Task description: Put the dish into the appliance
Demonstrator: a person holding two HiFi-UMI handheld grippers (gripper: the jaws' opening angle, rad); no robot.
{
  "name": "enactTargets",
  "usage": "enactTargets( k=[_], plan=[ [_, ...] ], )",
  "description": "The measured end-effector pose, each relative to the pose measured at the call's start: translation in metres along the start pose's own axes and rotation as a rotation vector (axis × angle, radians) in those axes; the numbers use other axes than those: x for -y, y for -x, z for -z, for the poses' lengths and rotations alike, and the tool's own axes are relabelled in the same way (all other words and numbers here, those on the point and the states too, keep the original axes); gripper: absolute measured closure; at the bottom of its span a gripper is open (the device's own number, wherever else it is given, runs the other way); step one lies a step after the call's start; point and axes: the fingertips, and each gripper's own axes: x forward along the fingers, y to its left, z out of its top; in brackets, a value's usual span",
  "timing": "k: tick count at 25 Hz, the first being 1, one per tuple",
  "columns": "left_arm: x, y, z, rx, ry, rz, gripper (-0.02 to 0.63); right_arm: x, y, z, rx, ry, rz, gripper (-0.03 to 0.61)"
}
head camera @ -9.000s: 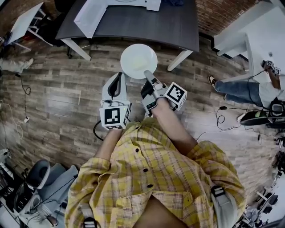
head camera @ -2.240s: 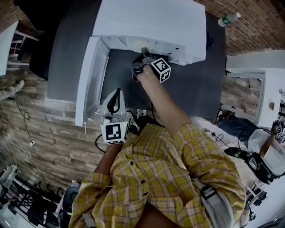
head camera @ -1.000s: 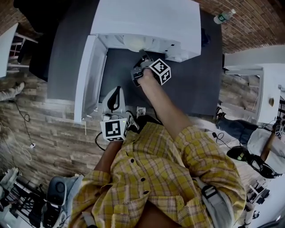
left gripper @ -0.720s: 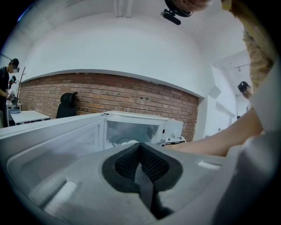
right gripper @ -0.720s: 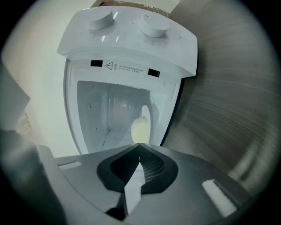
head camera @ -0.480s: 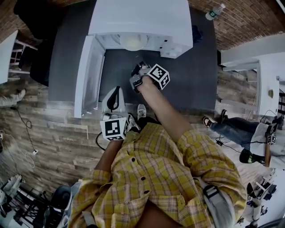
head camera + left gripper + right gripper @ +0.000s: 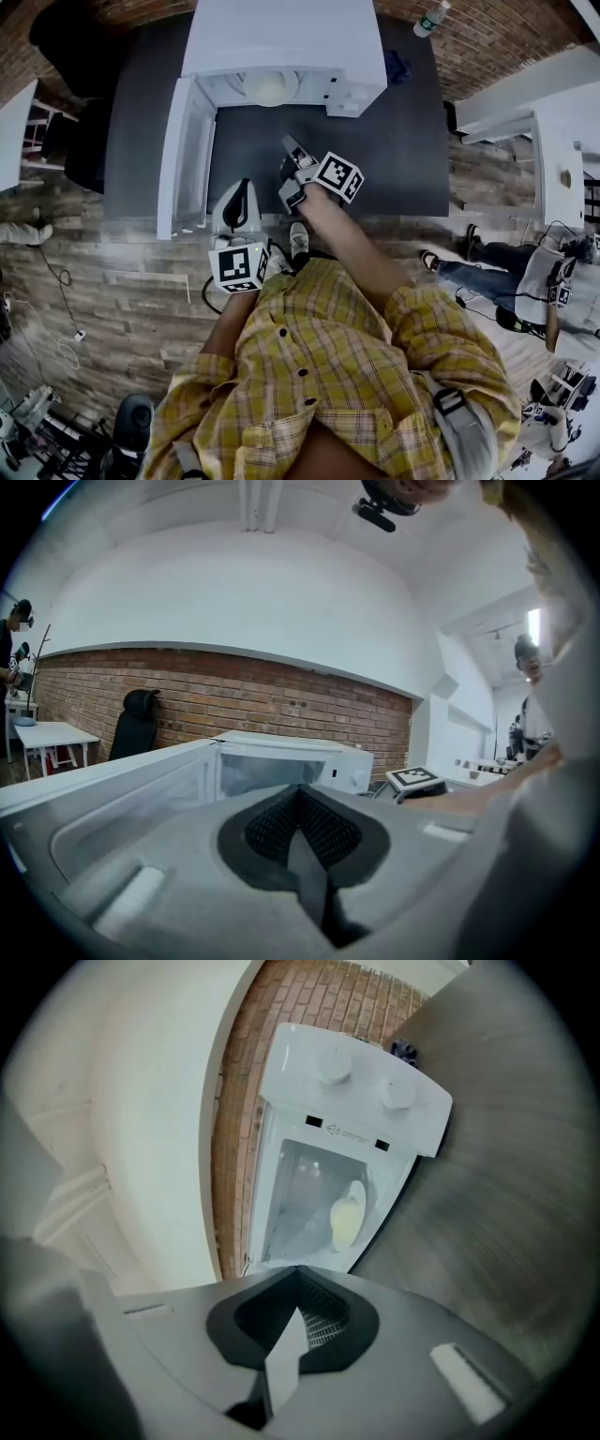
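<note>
With the right arm extended forward, the right gripper, jaws together and empty, points at the open appliance containing the dish; the left gripper, jaws also together, sits near the torso.

The appliance is showing a smooth white shell, plastic or painted metal (which of the two, I cannot tell), with a soft sheen along its door. Inside it, the dish is gleaming pale and glossy, like glazed ceramic. The table is looking matt dark grey, faintly streaked in the right gripper view. The floor is reading as worn wood planks and the wall as rough red brick. The left gripper and right gripper are both presenting matt grey plastic bodies with black ribbed pads. The person's shirt is hanging as soft checked cloth.
</note>
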Motion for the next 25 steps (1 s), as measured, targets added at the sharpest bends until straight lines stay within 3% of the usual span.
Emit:
enactTargets(
  k=[8,19,25],
  plan=[
    [0.005,0.009,-0.014,0.041,-0.011,0.020,0.617,-0.049,0.031,0.012,-0.064,0.249,-0.087,0.578],
    [0.009,0.010,-0.029,0.072,-0.024,0.051,0.617,-0.107,0.068,0.025,-0.071,0.732,-0.123,0.578],
    [0.012,0.012,-0.031,0.078,-0.028,0.063,0.617,-0.123,0.080,0.034,-0.071,0.925,-0.128,0.578]
  ],
)
